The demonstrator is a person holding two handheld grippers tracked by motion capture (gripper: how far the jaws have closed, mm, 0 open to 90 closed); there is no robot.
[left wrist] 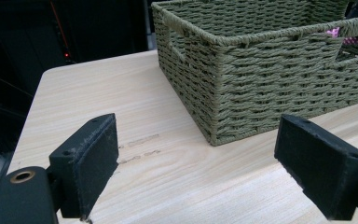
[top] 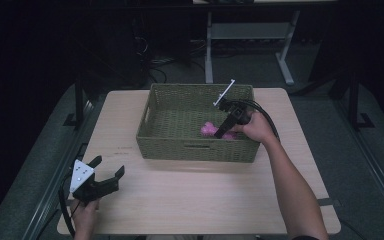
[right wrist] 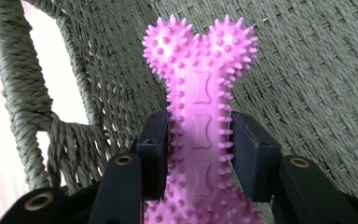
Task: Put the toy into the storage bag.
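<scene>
The right gripper (top: 223, 131) reached down inside the woven basket (top: 147, 131), near its front wall and toward its right end, with the person's right hand (top: 256, 126) just above the front rim. Its jaws pinched the shaft of a pink spiked bone toy (right wrist: 199, 112); in the right gripper view both pads pressed flat against the toy's sides, and the toy's knobbed end stood out past the jaw tips over the basket's woven floor. A handle cut-out in the basket wall (right wrist: 51, 88) lay close beside the toy on that view's left, with pale table showing through it. In the high view the toy (top: 209, 129) sat low in the basket, well below the rim, with bare woven floor open to its left and behind it.

The left gripper (top: 106, 174) rested over the front left part of the table (top: 190, 195), held by the left hand (top: 83, 214), well apart from the basket. Its jaws stood spread wide with nothing between them. In the left gripper view the basket's near corner (left wrist: 212, 135) stood beyond the jaws, and a stretch of bare tabletop ran between them and it. The table's left edge (top: 82, 165) was near this gripper, while the broad front strip of the table lay open between the two arms
</scene>
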